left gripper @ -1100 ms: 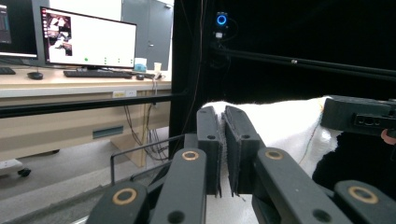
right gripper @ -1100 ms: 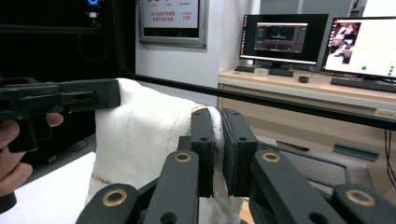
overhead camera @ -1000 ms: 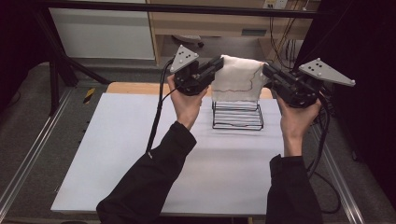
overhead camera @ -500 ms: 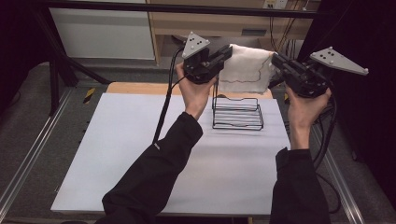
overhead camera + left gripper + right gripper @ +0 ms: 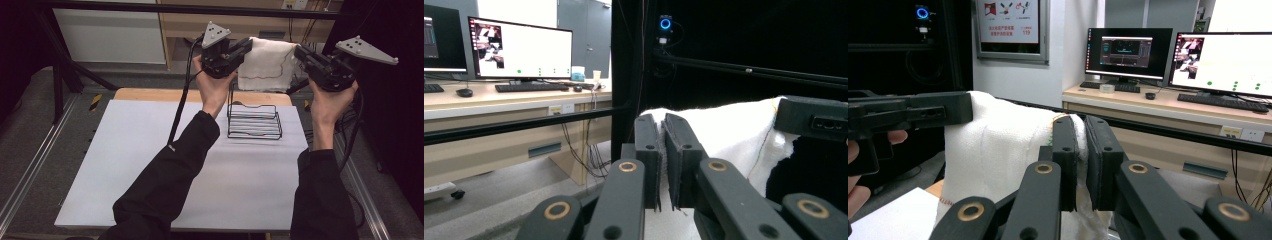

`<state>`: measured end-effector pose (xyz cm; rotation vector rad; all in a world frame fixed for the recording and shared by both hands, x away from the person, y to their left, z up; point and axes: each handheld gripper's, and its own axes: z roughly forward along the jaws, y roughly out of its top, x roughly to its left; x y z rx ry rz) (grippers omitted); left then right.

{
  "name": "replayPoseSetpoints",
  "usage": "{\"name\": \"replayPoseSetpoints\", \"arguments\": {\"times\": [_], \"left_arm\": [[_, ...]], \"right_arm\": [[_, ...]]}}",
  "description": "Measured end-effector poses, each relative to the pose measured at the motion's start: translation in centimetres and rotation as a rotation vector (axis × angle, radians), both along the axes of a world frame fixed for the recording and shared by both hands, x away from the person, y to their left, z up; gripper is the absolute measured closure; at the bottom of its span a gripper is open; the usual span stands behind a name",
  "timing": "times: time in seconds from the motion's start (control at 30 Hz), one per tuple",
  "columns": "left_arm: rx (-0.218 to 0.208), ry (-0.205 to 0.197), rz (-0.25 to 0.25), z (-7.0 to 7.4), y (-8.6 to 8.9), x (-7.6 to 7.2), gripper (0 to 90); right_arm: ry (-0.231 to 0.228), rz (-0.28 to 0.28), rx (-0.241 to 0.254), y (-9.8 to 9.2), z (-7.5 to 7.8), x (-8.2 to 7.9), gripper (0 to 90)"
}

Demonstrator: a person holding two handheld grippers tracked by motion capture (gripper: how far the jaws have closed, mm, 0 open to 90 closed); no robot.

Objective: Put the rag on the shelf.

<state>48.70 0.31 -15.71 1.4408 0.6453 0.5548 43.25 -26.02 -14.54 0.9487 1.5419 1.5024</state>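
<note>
Above the table (image 5: 150, 165) and rack (image 5: 254, 121), left gripper (image 5: 246, 47) and right gripper (image 5: 300, 51) each clamped the cloth (image 5: 265, 62).

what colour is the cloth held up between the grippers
White, with a thin coloured stitched line near its edge; the cloth shows best in the high view.

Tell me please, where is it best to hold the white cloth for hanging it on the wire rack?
Probably at its two top corners, from each side. The white cloth hangs flat between the left tool and right tool above the wire rack.
</note>
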Motion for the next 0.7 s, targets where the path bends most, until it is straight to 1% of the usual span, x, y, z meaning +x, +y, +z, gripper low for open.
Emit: {"name": "replayPoseSetpoints", "arguments": {"times": [0.1, 0.2, 0.23, 0.27, 0.43, 0.57, 0.67, 0.7], "left_arm": [[0.007, 0.001, 0.008, 0.3, -0.2, 0.4, 84.7], [0.004, 0.003, 0.016, 0.5, -0.3, 0.8, 84.7], [0.008, 0.006, 0.022, 0.6, -0.4, 1.1, 84.7], [0.012, 0.006, 0.026, 0.6, -0.4, 1.3, 84.7], [0.012, 0.014, 0.033, 0.6, -0.8, 2.1, 84.7], [0.025, 0.01, 0.042, 0.3, -1.2, 2.8, 84.6], [0.037, 0.014, 0.049, 0.2, -1.5, 3.5, 84.6], [0.041, 0.013, 0.052, 0.1, -1.6, 3.7, 84.6]], "right_arm": [[0.001, -0.003, -0.004, -0.1, 0.5, 0.6, 84.3], [0.003, -0.002, -0.003, -0.2, 0.7, 1.4, 84.2], [0.008, -0.004, -0.002, -0.2, 0.7, 1.9, 84.2], [0.008, -0.004, -0.002, -0.2, 0.7, 1.9, 84.2], [0.017, -0.007, 0.001, -0.5, 0.4, 2.9, 84.2], [0.027, -0.002, 0.014, -0.9, 0.2, 3.8, 84.3], [0.037, -0.009, 0.013, -1.0, 0.1, 4.7, 84.2], [0.043, -0.009, 0.014, -1.1, -0.1, 5.2, 84.2]]}}
